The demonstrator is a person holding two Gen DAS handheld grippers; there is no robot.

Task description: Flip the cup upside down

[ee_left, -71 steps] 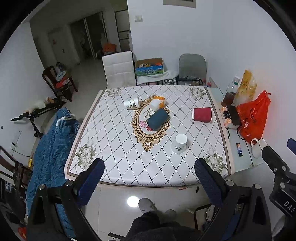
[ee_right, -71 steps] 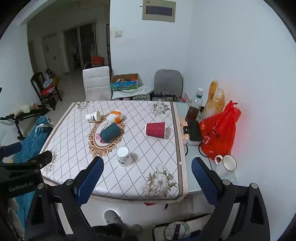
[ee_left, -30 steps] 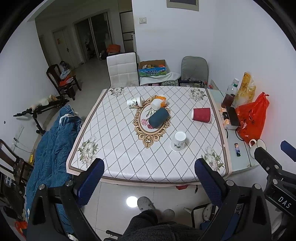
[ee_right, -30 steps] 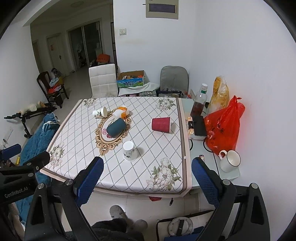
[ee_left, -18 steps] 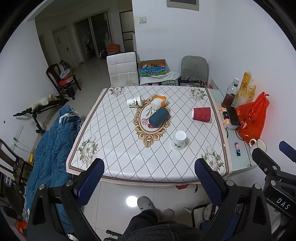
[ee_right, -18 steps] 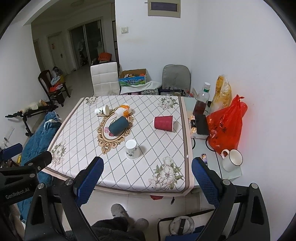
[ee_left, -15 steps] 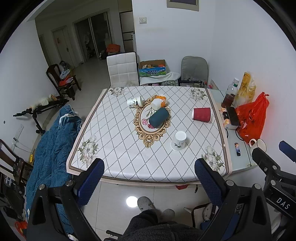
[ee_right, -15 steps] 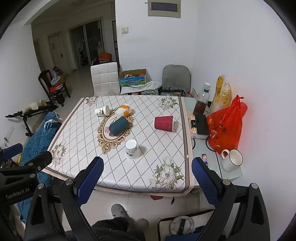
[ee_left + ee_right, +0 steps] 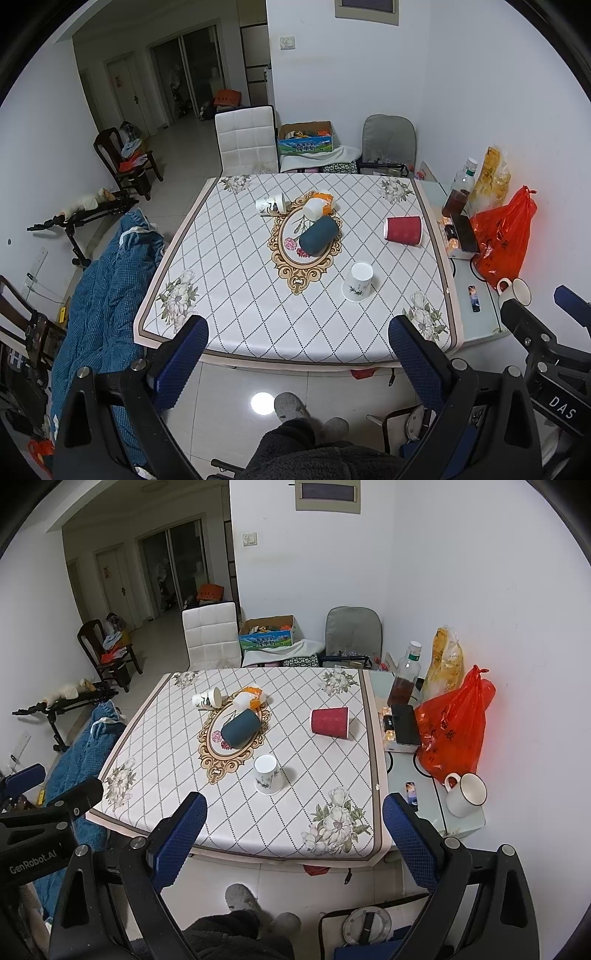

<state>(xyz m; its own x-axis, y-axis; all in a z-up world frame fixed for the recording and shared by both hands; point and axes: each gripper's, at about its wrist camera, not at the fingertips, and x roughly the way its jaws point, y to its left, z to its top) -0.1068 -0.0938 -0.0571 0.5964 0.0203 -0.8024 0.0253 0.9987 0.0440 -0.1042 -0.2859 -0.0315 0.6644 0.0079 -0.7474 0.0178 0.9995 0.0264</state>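
Both grippers hang above the floor at the near edge of the table [image 9: 236,258], well back from everything on it, each looking forward and down across the cloth. The left gripper [image 9: 297,360] has its blue fingers spread wide with nothing between them; the right gripper [image 9: 293,829] is spread just as wide and equally empty.

On the cloth, the white floral cup [image 9: 268,775] stands mouth-down near the front (base uppermost). The red cup [image 9: 330,722] lies on its side toward the right edge, the dark teal cup [image 9: 240,728] lies on the oval motif, and a second white cup [image 9: 206,700] lies tipped farther back.
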